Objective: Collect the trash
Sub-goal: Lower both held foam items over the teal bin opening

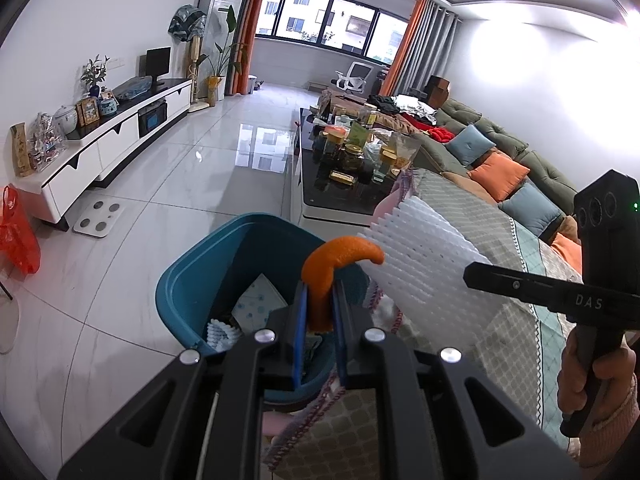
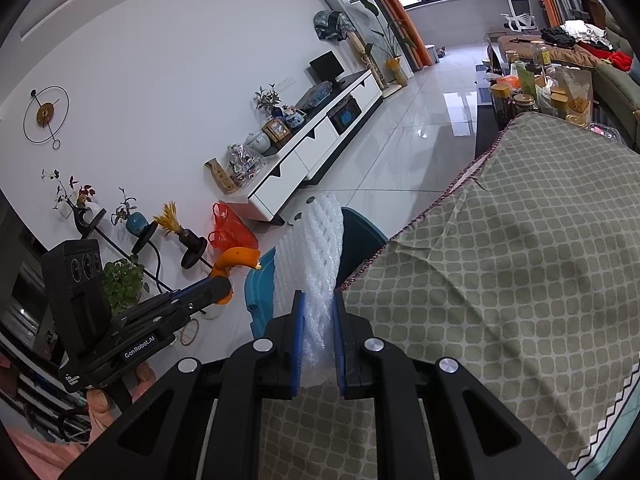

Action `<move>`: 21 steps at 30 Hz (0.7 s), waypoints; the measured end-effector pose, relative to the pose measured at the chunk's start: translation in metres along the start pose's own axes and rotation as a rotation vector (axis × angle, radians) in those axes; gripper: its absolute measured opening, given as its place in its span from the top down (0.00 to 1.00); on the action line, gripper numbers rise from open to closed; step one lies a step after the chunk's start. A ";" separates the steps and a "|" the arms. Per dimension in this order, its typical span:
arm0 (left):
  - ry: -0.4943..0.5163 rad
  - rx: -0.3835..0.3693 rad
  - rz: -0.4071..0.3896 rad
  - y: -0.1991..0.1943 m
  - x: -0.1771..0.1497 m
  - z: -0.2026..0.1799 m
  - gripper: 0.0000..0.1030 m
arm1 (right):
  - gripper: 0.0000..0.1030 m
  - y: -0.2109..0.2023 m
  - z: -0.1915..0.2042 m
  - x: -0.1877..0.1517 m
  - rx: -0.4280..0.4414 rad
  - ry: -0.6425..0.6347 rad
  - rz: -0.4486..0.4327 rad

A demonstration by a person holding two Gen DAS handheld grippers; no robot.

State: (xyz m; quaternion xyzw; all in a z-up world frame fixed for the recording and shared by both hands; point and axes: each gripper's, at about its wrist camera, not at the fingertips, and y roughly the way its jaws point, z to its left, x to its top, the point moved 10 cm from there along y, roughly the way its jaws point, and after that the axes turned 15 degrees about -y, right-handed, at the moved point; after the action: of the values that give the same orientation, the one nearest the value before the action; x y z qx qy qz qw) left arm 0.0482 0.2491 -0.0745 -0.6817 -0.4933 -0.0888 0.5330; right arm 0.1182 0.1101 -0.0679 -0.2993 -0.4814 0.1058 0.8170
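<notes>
I pinch orange peel (image 1: 320, 280) in left gripper (image 1: 320, 320) over bin (image 1: 180, 280) | right gripper (image 2: 319, 336) clamps foam net (image 2: 316, 248) | I release well inside the rim.

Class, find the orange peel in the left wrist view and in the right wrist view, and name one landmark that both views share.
Left wrist view: the orange peel sits at centre, clamped in the left gripper above the blue bin.
Right wrist view: the peel is at lower left, at that gripper's tip.
Shared landmark: the white TV cabinet.
</notes>
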 end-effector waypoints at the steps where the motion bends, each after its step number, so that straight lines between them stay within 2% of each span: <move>1: -0.001 0.002 0.001 0.001 0.001 0.002 0.87 | 0.87 0.001 0.000 0.000 0.000 0.001 0.001; 21: -0.016 0.019 0.000 0.005 -0.001 0.014 0.87 | 0.87 0.015 0.006 0.005 0.007 -0.004 0.019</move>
State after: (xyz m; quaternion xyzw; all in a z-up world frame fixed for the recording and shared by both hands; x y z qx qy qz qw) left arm 0.0456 0.2600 -0.0843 -0.6776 -0.4983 -0.0785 0.5352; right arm 0.1176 0.1263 -0.0710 -0.3005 -0.4799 0.1158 0.8161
